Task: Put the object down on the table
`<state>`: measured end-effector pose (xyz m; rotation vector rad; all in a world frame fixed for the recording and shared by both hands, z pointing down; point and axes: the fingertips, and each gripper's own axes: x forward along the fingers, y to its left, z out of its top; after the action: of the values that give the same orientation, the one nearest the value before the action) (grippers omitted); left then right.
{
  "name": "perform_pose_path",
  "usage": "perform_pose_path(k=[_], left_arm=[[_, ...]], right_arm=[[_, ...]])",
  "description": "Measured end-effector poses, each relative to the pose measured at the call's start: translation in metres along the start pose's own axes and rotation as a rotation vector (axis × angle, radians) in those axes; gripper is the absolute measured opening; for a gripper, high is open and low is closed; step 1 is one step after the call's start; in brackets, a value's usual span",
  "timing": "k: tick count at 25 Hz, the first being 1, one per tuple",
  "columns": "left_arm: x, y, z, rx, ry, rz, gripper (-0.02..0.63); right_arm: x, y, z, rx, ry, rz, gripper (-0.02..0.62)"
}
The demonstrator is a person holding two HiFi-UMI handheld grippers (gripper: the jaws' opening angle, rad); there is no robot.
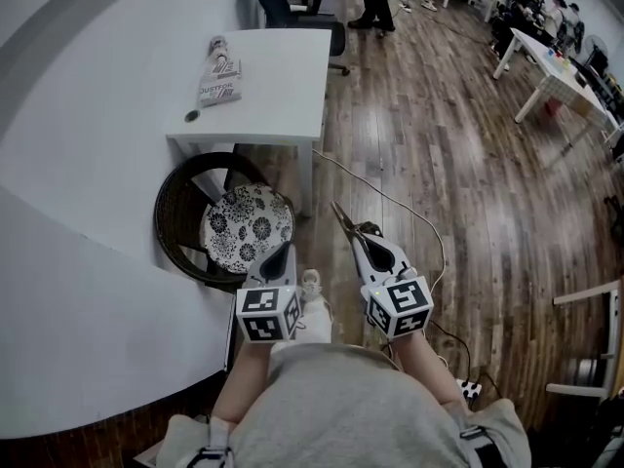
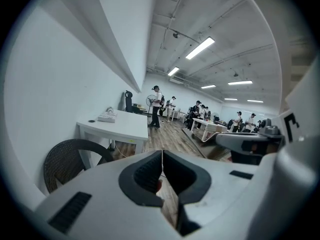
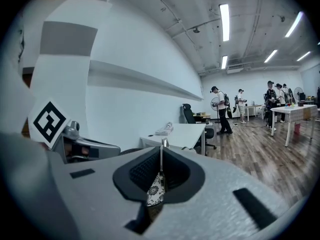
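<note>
A small white table point(image 1: 283, 76) stands ahead on my left. On it lie a flat printed package point(image 1: 219, 71) and a small dark round item point(image 1: 191, 116). The left gripper view shows the same package point(image 2: 106, 116), and the right gripper view shows it too point(image 3: 164, 130). Both grippers are close to my body, over the wooden floor and short of the table. My left gripper point(image 1: 281, 252) is shut with nothing between its jaws. My right gripper point(image 1: 338, 213) is also shut and empty, pointing toward the table leg.
A dark wicker chair point(image 1: 175, 222) with a floral cushion point(image 1: 249, 224) sits between me and the table. A cable point(image 1: 409, 208) runs across the floor to a power strip point(image 1: 468, 388). An office chair point(image 1: 283, 8), more white tables point(image 1: 551, 71) and several people are further back.
</note>
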<state>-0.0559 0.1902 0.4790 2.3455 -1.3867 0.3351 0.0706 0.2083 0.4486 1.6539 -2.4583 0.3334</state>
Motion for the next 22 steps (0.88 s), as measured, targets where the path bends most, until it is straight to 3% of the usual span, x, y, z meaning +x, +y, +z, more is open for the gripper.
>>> perform_pose_path(k=[22], left_arm=[[0.184, 0.093, 0.116, -0.006, -0.011, 0.027, 0.009]], right_arm=[[0.208, -0.095, 0.088, -0.023, -0.013, 0.032, 0.006]])
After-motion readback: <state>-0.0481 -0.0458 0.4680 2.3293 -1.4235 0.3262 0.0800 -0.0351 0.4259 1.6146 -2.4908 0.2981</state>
